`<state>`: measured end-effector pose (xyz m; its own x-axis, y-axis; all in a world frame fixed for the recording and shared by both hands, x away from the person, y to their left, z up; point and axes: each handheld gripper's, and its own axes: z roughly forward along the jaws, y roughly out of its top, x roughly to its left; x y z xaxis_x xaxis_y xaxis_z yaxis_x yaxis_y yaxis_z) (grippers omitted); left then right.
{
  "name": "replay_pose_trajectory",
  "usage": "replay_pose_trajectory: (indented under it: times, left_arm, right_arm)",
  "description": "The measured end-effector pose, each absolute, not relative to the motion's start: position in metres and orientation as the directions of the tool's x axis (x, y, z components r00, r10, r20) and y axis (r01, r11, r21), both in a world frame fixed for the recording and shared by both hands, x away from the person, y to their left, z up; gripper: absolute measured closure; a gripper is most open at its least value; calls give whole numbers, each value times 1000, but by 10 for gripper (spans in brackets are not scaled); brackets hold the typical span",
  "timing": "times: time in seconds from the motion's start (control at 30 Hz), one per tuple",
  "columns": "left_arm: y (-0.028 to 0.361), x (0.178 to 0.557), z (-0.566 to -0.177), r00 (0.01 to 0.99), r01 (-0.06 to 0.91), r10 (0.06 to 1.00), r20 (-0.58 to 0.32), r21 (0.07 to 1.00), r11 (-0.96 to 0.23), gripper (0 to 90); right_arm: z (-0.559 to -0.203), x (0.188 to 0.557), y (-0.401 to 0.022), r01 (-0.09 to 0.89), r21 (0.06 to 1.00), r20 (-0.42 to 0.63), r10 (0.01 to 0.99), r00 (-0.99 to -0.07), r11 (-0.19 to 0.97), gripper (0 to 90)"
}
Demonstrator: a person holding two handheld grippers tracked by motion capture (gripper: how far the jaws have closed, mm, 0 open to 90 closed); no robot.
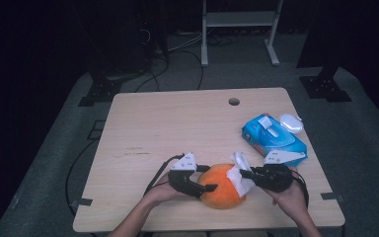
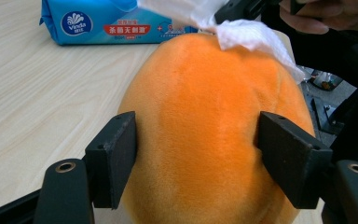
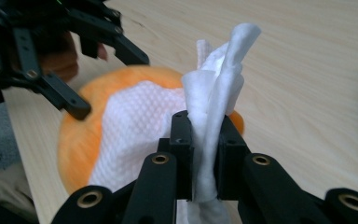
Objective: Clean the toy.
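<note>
So the round orange plush ball (image 1: 220, 190) sits low in the middle of the high view, on the near part of the light wooden table (image 1: 168, 128). The left gripper (image 1: 208, 178) comes in from the lower left of the frame and has the ball clamped between its jaws. In the left gripper view you can see the two black pads (image 2: 114, 156) pressed into the fuzzy sides, one at lower left and one at lower right, with the ball bulging up between them.

The right gripper (image 1: 245, 174) is just right of the ball in the high view, and its jaws are pinched tight on a crumpled white wet wipe (image 1: 239, 177). In the right gripper view the wipe (image 3: 214, 121) stands up out of the closed jaws in the centre, and a flat part of it is draped on the orange surface at centre left, touching the ball. The left gripper view shows that same wipe lying on the top right of the ball, near the upper edge of the frame.

Right of centre in the high view there's a blue soft pack of wet wipes (image 1: 273, 137) with its white lid flipped open, lying well apart from the ball. The person's hands (image 1: 288, 195) hold both grippers from the bottom edge.
</note>
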<state>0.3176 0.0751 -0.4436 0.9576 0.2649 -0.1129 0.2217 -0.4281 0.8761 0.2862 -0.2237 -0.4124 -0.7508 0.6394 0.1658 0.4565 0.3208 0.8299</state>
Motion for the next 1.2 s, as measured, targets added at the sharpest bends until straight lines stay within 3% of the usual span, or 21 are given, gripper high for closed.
replay_pose_trajectory:
  times: [0.3, 0.6, 0.7, 0.9, 1.2]
  left_arm:
    - [74, 317, -444, 959, 219, 262, -111, 876, -430, 293]
    - [74, 316, -443, 958, 220, 263, -112, 876, -428, 290]
    - [73, 315, -439, 961, 217, 250, -115, 876, -431, 231]
    - [72, 317, -433, 945, 283, 270, -184, 873, -397, 96]
    - [63, 317, -452, 931, 364, 197, -307, 826, -431, 81]
  right_arm:
    - [-418, 290, -225, 486, 804, 165, 658, -735, 342, 794]
    - [-403, 287, -206, 430, 848, 177, 599, -781, 310, 794]
    - [-412, 286, -202, 453, 828, 194, 588, -785, 331, 794]
    - [-410, 276, -205, 455, 806, 200, 550, -811, 378, 796]
    - [-410, 264, -211, 465, 783, 237, 493, -837, 413, 793]
